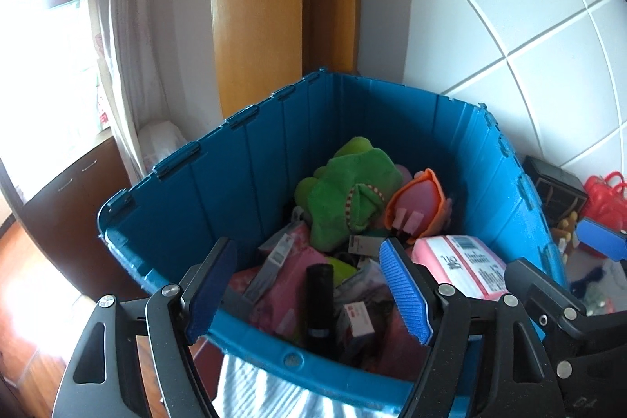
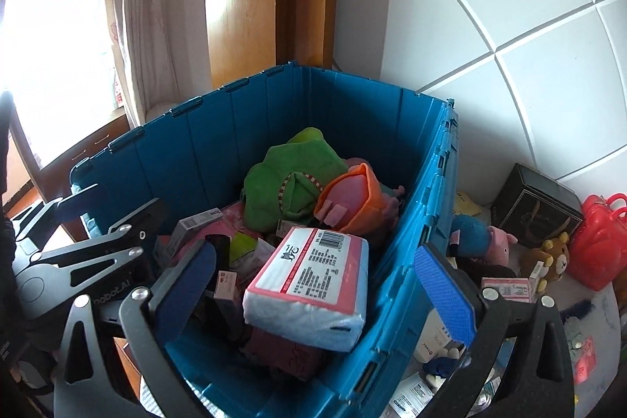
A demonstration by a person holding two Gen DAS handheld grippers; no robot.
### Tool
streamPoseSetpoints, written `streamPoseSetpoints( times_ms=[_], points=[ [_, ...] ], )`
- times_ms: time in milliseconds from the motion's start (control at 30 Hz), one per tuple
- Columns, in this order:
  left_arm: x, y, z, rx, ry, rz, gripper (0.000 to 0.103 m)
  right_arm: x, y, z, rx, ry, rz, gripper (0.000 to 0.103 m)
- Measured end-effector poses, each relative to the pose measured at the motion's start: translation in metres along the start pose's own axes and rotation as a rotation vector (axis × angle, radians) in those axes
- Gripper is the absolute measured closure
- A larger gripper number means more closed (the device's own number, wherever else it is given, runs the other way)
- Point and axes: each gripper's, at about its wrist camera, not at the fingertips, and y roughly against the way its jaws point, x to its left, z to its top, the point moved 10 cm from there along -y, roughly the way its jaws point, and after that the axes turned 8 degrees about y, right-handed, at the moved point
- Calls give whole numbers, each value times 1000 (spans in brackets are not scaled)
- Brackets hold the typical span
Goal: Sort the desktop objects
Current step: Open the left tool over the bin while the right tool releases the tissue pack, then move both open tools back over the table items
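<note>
A blue plastic crate point(image 1: 243, 159) point(image 2: 407, 261) holds a green plush toy point(image 1: 345, 190) point(image 2: 286, 175), an orange and pink plush point(image 1: 415, 202) point(image 2: 348, 202), a pink and white tissue pack point(image 1: 462, 261) point(image 2: 309, 277), a black cylinder point(image 1: 319, 304) and several small boxes. My left gripper point(image 1: 309, 292) is open and empty above the crate's near rim. My right gripper point(image 2: 313, 300) is open and empty, its jaws wide on either side of the tissue pack, above the crate's right side. The left gripper also shows in the right wrist view point(image 2: 90, 245).
Right of the crate lie a black box point(image 2: 537, 206), a red plastic bag point(image 2: 603, 241), a brown bear toy point(image 2: 552, 257), a pink pig plush point(image 2: 486, 241) and small cartons point(image 2: 509, 288). A tiled wall point(image 2: 509, 26) stands behind; curtain point(image 1: 117, 46) and wooden panel point(image 1: 254, 6) to the left.
</note>
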Motion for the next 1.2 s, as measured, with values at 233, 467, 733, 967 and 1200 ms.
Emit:
streamPoseSetpoints(
  times_ms=[233,467,733,967,1200],
  points=[
    [-11,29,-17,-10,-8,-18,27,-11,31,-17,-17,-21,-17,0],
    [-57,60,-36,-23,-41,-79,27,-50,75,-46,-45,-61,-64,0],
    [-156,97,-66,-36,-144,-179,27,-137,137,-100,-65,-174,-148,0],
    [-255,114,-138,31,-230,-241,27,-231,186,-179,-28,-264,-225,0],
    [-340,110,-249,186,-315,-251,27,-310,204,-296,93,-348,-245,0]
  ],
)
